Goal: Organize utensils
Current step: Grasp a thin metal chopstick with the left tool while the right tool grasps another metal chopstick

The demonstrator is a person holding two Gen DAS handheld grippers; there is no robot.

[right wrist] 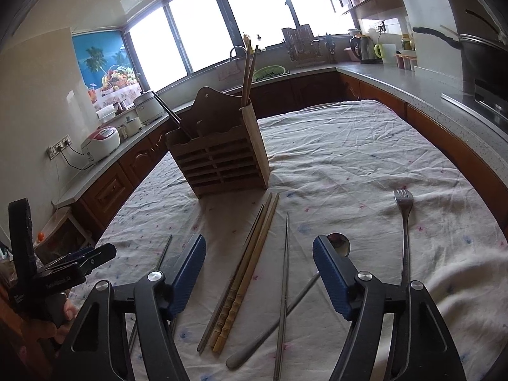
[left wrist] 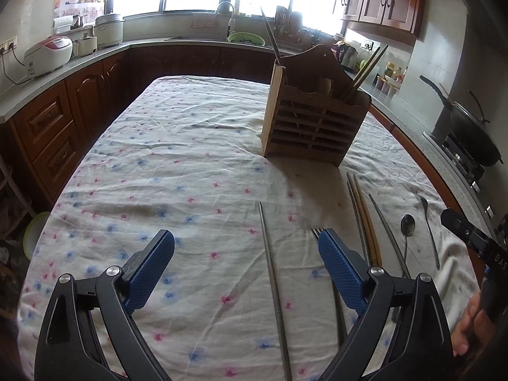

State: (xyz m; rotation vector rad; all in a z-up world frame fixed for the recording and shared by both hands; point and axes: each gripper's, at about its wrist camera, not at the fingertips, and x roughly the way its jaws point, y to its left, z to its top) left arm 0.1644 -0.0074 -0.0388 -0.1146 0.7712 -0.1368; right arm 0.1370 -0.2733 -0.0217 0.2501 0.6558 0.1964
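A wooden utensil holder (left wrist: 314, 120) stands on the floral tablecloth (left wrist: 177, 171) and shows in the right wrist view too (right wrist: 222, 162); chopsticks stick out of it. My left gripper (left wrist: 246, 247) is open and empty above a metal chopstick (left wrist: 273, 282); fork tines (left wrist: 316, 232) peek past its right finger. My right gripper (right wrist: 258, 254) is open and empty above bamboo chopsticks (right wrist: 250, 270), a metal chopstick (right wrist: 284, 282) and a spoon (right wrist: 339, 244). A fork (right wrist: 404, 231) lies to the right. The left view also shows bamboo chopsticks (left wrist: 363, 219), a spoon (left wrist: 407, 225) and another utensil (left wrist: 428, 225).
Kitchen counters with brown cabinets (left wrist: 47, 127) ring the table. A rice cooker (left wrist: 47, 54) sits on the left counter, a wok (left wrist: 473, 127) on the stove at right. A sink with a green colander (left wrist: 246, 38) lies under the window. The other gripper (left wrist: 470, 235) shows at the right edge.
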